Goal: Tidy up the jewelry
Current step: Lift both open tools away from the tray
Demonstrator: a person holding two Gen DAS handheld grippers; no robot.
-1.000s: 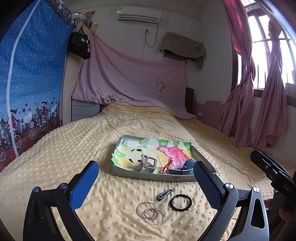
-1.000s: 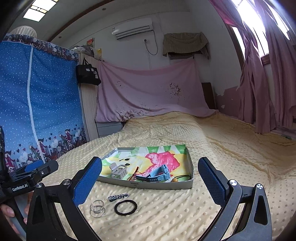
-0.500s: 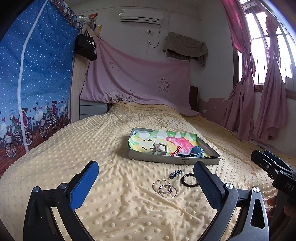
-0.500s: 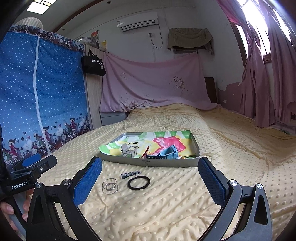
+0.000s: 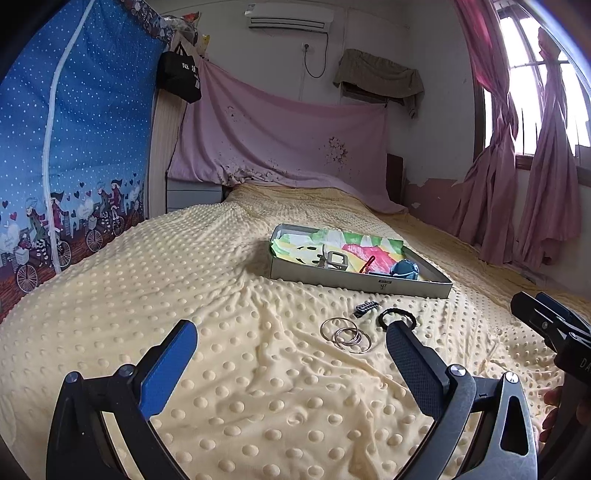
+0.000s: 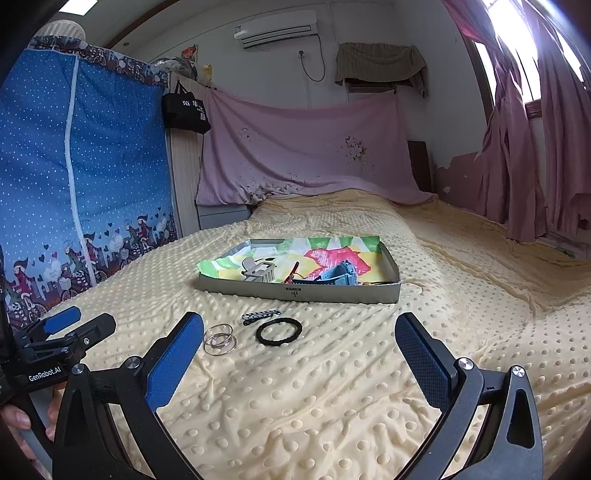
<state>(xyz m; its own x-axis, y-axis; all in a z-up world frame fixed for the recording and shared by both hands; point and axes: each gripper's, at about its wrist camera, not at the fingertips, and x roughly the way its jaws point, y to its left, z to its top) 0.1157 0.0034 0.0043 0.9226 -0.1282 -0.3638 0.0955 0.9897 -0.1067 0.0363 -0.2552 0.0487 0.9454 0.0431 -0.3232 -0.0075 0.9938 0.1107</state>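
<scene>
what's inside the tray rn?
In the tray: colourful paper liner, a pale hair clip, a red piece, a blue watch. The near wall hides whatever lies low behind it.

I look over a bed covered by a yellow dotted blanket (image 5: 221, 280). At its head a pink sheet (image 5: 288, 136) hangs across the wall, with a white air conditioner (image 5: 290, 16) mounted above and an olive cloth (image 5: 380, 79) draped to its right. On the left I see a blue polka-dot wardrobe cover (image 5: 77, 147) printed with cyclists, and a black bag (image 5: 181, 77) hanging at its top corner. Pink curtains (image 5: 517, 184) frame the bright window (image 5: 532, 92) on the right.
</scene>
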